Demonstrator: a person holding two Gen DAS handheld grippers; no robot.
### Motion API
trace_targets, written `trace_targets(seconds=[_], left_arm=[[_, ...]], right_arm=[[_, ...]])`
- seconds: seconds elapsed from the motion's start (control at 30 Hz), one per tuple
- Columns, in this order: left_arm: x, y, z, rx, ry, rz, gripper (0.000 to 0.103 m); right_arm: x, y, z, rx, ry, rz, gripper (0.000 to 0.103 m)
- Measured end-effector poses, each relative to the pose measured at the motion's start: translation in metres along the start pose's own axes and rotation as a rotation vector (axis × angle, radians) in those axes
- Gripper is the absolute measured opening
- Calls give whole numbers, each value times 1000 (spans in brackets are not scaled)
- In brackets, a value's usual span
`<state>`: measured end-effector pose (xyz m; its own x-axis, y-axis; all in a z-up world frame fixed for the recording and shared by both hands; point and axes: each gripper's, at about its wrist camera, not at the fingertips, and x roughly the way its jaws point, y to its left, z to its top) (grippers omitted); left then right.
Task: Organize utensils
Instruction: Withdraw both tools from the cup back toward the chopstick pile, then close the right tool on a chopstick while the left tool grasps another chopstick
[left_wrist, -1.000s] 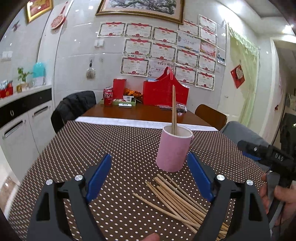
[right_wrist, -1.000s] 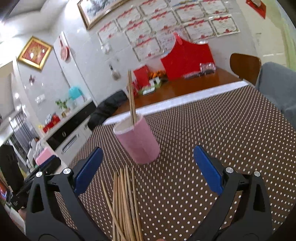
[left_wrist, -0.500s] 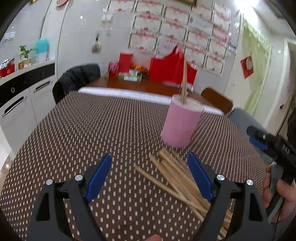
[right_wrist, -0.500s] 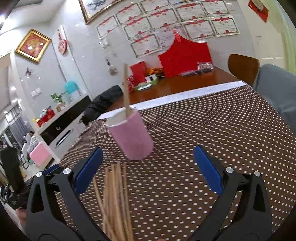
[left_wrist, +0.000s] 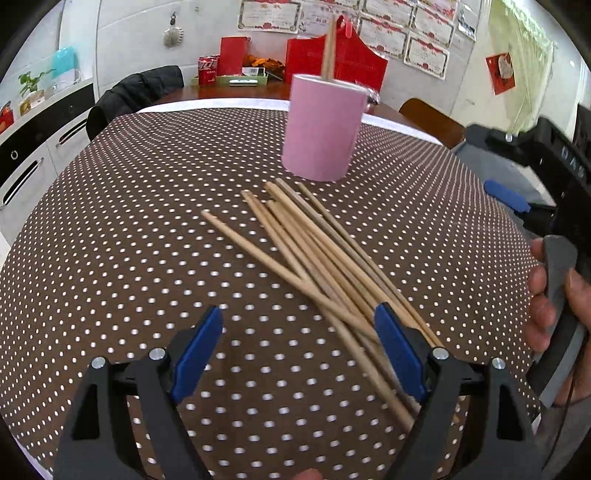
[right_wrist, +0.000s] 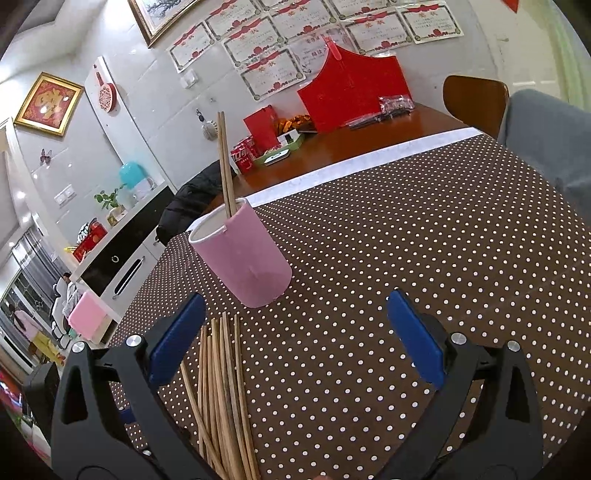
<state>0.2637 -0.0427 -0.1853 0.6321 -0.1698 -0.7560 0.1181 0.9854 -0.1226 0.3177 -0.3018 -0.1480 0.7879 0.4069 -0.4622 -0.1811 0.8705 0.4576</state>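
Note:
A pile of several wooden chopsticks (left_wrist: 317, 258) lies on the brown dotted tablecloth (left_wrist: 129, 229). Behind it stands a pink cup (left_wrist: 321, 129) with a pair of chopsticks (left_wrist: 328, 48) upright in it. My left gripper (left_wrist: 299, 350) is open and empty, low over the near end of the pile. In the right wrist view the pile (right_wrist: 221, 387) lies at the lower left and the pink cup (right_wrist: 243, 258) beyond it. My right gripper (right_wrist: 295, 336) is open and empty, just right of the pile. The right gripper also shows in the left wrist view (left_wrist: 546, 177), held by a hand.
A bare wooden table part (right_wrist: 369, 136) beyond the cloth holds a red bag (right_wrist: 351, 92), cans and a tray. A chair (right_wrist: 476, 99) stands at the far right, a dark jacket on a chair (left_wrist: 136, 92) at the far left. Cabinets (left_wrist: 33, 147) line the left wall.
The left gripper has tilted down and moved forward over the chopstick pile. The right gripper has drifted slightly, with the cup now nearer its left finger. Both stay open.

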Motion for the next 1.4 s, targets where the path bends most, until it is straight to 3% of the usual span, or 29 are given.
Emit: trace_targets(seconds=[0.07,0.43,0.6,0.77,1.07,1.23,1.33,1.4], left_arm=[[8,-6,1,23,28,42,83],[6,15,-5,-8,59,57,83],[2,12,4,-68,47,-31,83],[13,1,3,-18,71,55,83],[-12,34,-17,-49,59,71,83],[-4,30,-18,16,61,136,83],[-1,27,-14,60,69,115,83],[3,26,-5,81,85,85,72]], right_arm=[[-1,1,1,4,-2,4,97],[-8,1,1,15,0,24,97],[-7,0,1,23,4,22,97],[-9,-2,2,35,0,26,97],[-13,-1,3,22,0,46,97],[-9,6,1,3,17,51,97],[-7,7,1,4,26,56,97],[-5,10,1,5,31,60,97]])
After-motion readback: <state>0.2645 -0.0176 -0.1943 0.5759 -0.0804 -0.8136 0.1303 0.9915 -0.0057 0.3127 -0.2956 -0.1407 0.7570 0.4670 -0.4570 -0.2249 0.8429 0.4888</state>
